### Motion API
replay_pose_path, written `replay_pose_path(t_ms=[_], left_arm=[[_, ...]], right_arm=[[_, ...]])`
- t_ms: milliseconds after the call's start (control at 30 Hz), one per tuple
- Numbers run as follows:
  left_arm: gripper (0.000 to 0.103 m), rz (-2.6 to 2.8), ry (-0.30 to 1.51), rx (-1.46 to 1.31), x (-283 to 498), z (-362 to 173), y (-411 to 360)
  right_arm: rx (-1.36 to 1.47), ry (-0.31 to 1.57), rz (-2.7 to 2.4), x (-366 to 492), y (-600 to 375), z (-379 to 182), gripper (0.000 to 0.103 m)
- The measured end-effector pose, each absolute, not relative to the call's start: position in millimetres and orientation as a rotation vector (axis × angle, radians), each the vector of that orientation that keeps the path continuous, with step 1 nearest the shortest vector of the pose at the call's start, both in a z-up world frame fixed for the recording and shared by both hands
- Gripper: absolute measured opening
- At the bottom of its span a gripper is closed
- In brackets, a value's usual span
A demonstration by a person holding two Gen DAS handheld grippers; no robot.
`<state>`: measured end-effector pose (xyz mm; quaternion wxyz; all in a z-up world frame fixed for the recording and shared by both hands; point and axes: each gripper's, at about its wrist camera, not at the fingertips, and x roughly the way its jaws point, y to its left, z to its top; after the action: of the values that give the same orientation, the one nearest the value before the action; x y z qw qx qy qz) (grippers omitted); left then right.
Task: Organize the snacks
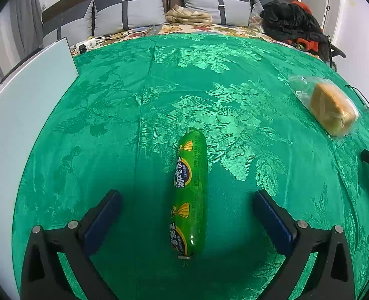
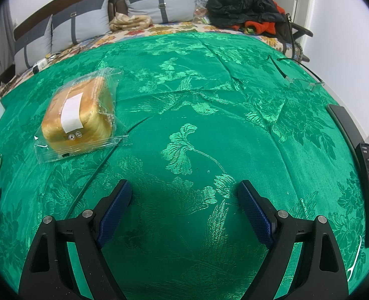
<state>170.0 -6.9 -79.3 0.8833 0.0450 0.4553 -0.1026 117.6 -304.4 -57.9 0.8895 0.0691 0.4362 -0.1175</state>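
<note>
One sausage [image 1: 190,195], one bagged bread [image 2: 78,117] (both on green cloth [image 2: 197,130]), both grippers' fingers spread, empty.

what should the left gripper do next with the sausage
Probably close the left gripper: the sausage lies on the cloth lengthwise between its open fingers, untouched on either side. The right gripper is open with nothing between its fingers.
</note>
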Motion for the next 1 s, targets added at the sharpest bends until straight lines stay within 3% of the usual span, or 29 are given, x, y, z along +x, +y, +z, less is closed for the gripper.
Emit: replay_pose_path(t_ms=[367,467,567,600,633,667,800,1000], left_arm=[[0.1,-0.303,1.059,0.008,175.3,-69.6,14.8],[0.091,-0.288,1.064,0.036,178.9,-66.7,11.3],[0.072,-0.26,1.071,0.111,182.4,-68.3,-1.0],[0.059,-0.261,1.053,0.146,181.0,-67.0,-7.0],[0.035,-0.281,1.043,0.145,179.6,-65.2,-8.7],[0.025,-0.281,1.038,0.154,179.0,-64.0,-9.9],[0.023,-0.278,1.01,0.134,175.2,-65.2,-7.2],[0.023,-0.279,1.003,0.127,172.3,-65.3,-6.2]], right_arm=[[0.144,0.906,-0.243,117.9,-304.9,-58.0,0.09],[0.144,0.906,-0.243,117.8,-304.7,-58.0,0.09],[0.145,0.906,-0.242,118.0,-305.2,-58.2,0.09],[0.146,0.906,-0.241,117.7,-304.9,-58.0,0.09],[0.152,0.904,-0.237,117.2,-304.7,-57.7,0.09],[0.158,0.902,-0.225,116.4,-305.4,-56.8,0.089],[0.348,0.915,-0.08,122.5,-315.1,-30.8,0.089],[0.314,1.015,0.074,192.8,-265.0,6.5,0.088]])
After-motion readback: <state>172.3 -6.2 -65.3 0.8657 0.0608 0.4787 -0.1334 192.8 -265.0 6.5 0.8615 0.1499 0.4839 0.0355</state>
